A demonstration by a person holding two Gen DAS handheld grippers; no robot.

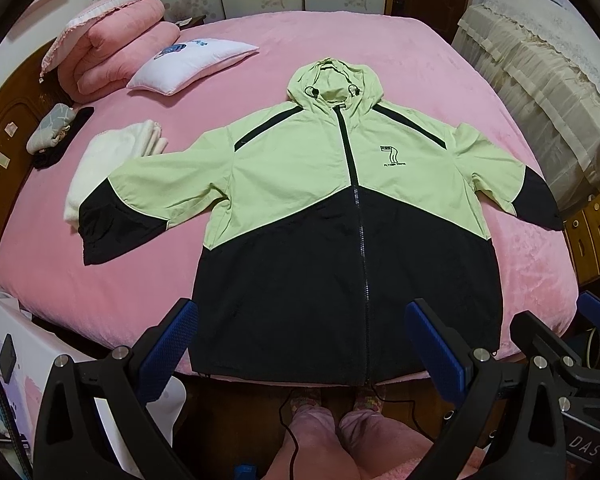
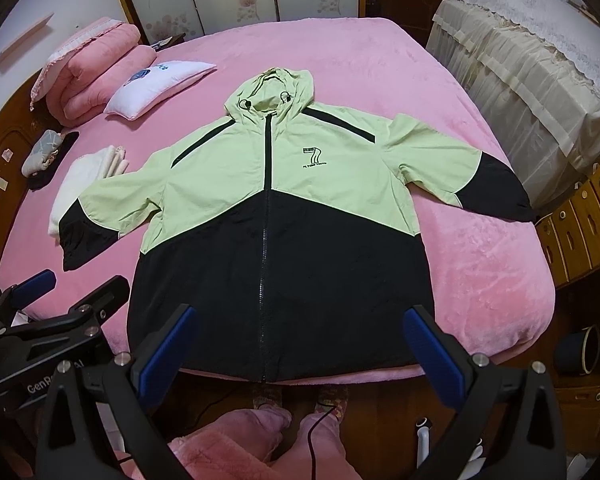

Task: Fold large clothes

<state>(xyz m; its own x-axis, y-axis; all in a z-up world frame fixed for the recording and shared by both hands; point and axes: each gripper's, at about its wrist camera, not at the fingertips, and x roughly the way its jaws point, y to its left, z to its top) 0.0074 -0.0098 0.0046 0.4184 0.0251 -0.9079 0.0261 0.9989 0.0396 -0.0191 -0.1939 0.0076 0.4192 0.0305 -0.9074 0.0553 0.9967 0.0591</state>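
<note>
Pink bedding (image 1: 440,80) covers the bed, and a green-and-black hooded jacket (image 1: 340,216) lies flat and zipped just ahead of both tools, sleeves spread. The left gripper (image 1: 300,344) and right gripper (image 2: 300,344) hover over its hem, fingers wide apart, gripping nothing.

A green and black hooded jacket (image 1: 332,208) lies flat and face up on the pink bed (image 1: 260,40), zipped closed, with both sleeves spread out to the sides. The left gripper (image 1: 302,344) hangs above the jacket's hem with its jaws wide apart, holding nothing. A white folded cloth (image 1: 100,160) lies under the sleeve on the left of the view, near a white pillow (image 1: 192,64).
</note>
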